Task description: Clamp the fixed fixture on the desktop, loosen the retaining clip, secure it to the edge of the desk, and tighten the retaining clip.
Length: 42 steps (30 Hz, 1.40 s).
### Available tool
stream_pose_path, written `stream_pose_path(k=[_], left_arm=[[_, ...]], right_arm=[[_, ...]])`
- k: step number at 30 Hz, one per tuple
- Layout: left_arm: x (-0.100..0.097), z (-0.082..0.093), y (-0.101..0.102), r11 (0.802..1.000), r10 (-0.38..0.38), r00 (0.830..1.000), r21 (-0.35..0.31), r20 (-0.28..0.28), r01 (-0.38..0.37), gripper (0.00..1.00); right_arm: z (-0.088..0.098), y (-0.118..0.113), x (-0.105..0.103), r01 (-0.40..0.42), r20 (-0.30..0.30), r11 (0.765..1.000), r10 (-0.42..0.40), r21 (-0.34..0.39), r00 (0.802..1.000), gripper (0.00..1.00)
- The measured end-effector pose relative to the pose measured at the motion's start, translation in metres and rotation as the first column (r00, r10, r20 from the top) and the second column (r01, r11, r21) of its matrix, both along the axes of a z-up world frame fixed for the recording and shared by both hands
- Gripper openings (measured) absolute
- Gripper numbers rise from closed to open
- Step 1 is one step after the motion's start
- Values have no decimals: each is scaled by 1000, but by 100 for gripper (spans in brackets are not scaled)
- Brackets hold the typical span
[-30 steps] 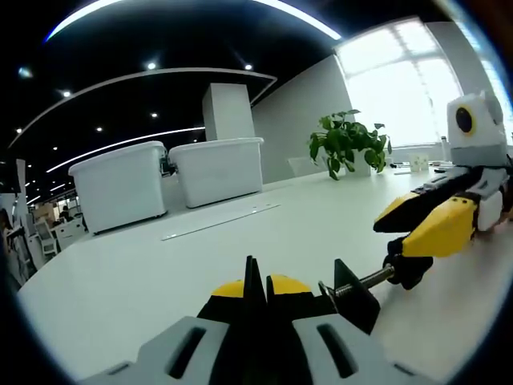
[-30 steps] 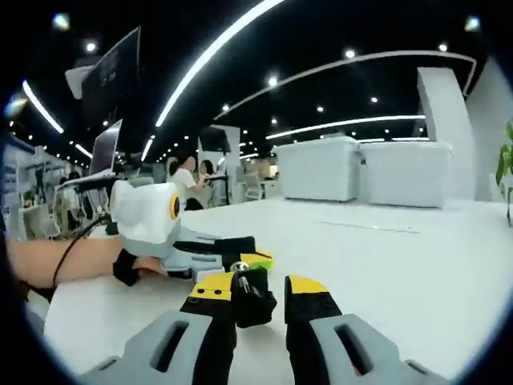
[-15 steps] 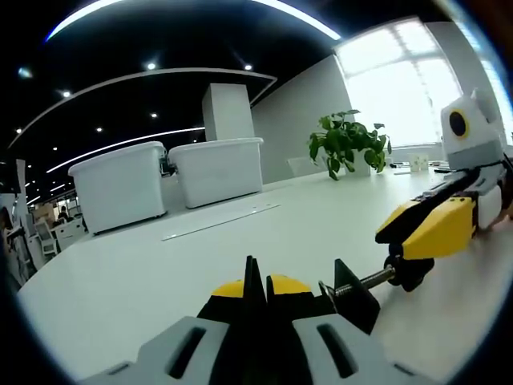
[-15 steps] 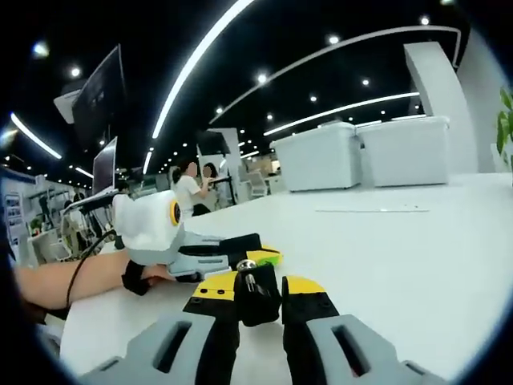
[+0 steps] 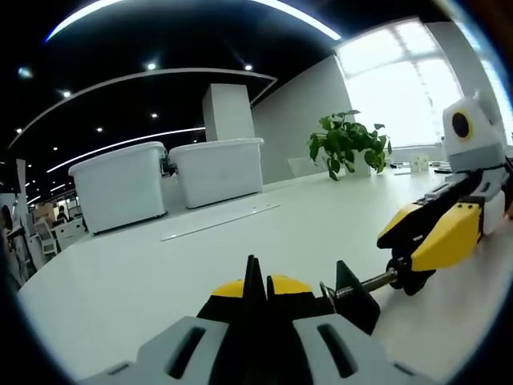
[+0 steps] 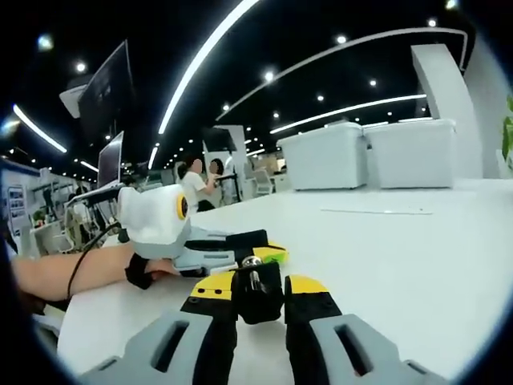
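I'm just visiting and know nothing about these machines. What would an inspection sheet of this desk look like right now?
Surface: white desk, mostly bare.
Job's things: black clamp with a threaded screw, lying on the desk.
Clutter: two white lidded bins, a flat strip, a potted plant.
Grippers: left gripper shut on the clamp body; right gripper holds the screw's knob between its jaws.
Cables: a black cord along the person's forearm.
Surroundings: open office with ceiling light strips, bright window, screens, people standing far off.
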<state>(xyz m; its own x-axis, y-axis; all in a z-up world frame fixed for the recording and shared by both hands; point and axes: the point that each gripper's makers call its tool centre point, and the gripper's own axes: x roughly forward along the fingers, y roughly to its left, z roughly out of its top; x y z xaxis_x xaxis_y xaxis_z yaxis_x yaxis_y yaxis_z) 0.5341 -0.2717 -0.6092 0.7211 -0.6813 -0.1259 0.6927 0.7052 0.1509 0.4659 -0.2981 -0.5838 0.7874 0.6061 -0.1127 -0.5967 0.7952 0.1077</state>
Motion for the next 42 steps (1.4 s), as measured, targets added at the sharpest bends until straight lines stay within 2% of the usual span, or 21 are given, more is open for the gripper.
stream_pose_path(k=[3, 7, 14, 24, 30, 33, 35, 36, 38, 41, 42], left_arm=[[0, 0, 0, 1000, -1, 1000, -1, 2, 1, 8], [1, 2, 1, 1000, 4, 1000, -8, 3, -4, 6], [1, 2, 2, 1000, 7, 1000, -23, -16, -7, 6], [1, 1, 3, 1000, 13, 1000, -25, -27, -14, 6], [1, 0, 4, 999, 20, 999, -25, -37, -21, 6], [1, 0, 5, 999, 23, 999, -26, -42, -24, 6], [1, -1, 5, 999, 25, 999, -26, -44, -26, 6], [1, -1, 6, 999, 25, 999, -26, -45, -26, 6], [1, -1, 6, 999, 26, 998, -27, -48, -27, 6], [1, -1, 6, 999, 25, 998, -27, -50, -26, 6], [2, -1, 6, 999, 25, 998, -27, -50, -26, 6]], right_arm=[[1, 2, -1, -3, 47, 998, 5, -60, 999, 22], [-2, 5, -2, 2, 126, 983, 21, -185, 992, 22], [0, 9, -3, 10, 177, 971, 33, -238, 984, 21], [2, 13, -7, 34, 274, 933, 71, -359, 959, 21], [4, 17, -8, 84, 375, 864, 127, -497, 918, 21], [4, 19, -9, 96, 392, 848, 138, -521, 910, 20], [4, 20, -9, 113, 414, 821, 159, -559, 896, 20], [4, 22, -10, 131, 436, 792, 182, -596, 881, 20], [3, 24, -12, 136, 438, 786, 184, -604, 880, 20], [2, 25, -12, 148, 449, 762, 202, -631, 871, 20], [3, 25, -12, 161, 459, 738, 219, -655, 861, 20]])
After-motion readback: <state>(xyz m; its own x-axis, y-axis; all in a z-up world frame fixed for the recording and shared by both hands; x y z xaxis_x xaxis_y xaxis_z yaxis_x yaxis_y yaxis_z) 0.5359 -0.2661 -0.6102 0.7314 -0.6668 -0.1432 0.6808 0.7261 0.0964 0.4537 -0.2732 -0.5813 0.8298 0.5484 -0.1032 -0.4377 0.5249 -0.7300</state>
